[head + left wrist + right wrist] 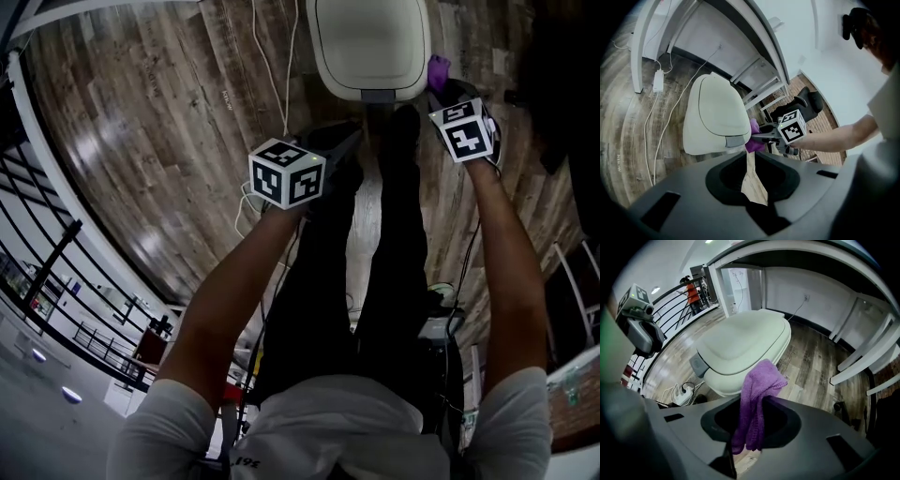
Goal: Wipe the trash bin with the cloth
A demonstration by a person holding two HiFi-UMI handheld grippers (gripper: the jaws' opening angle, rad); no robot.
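The right gripper (749, 439) is clamped on a purple cloth (758, 380). The fabric is bunched between the jaws, with a fold standing above them and a tail hanging below. The gripper points steeply down at the white trash bin (740, 341), which stands on the wooden floor (169, 122) with its lid closed. We place the cloth at the bin's front corner, just beside the grey latch tab (736, 140). We cannot confirm contact with the shell.

The left gripper (757, 208) has its jaws nearly together with nothing between them. It hangs near the bin without touching it.

Hazards we judge from this position:

- **Cloth slip:** Only part of the cloth is gripped, so drag across the lid could pull it free.
- **Lid release:** Pressure on the latch tab could pop the lid open mid-stroke.
- **Bin shift:** Nothing braces the bin, so a firm stroke could slide it on the smooth floor.
- **Cable snag:** White cables (656, 122) lie beside the bin, and a sliding bin could catch them.
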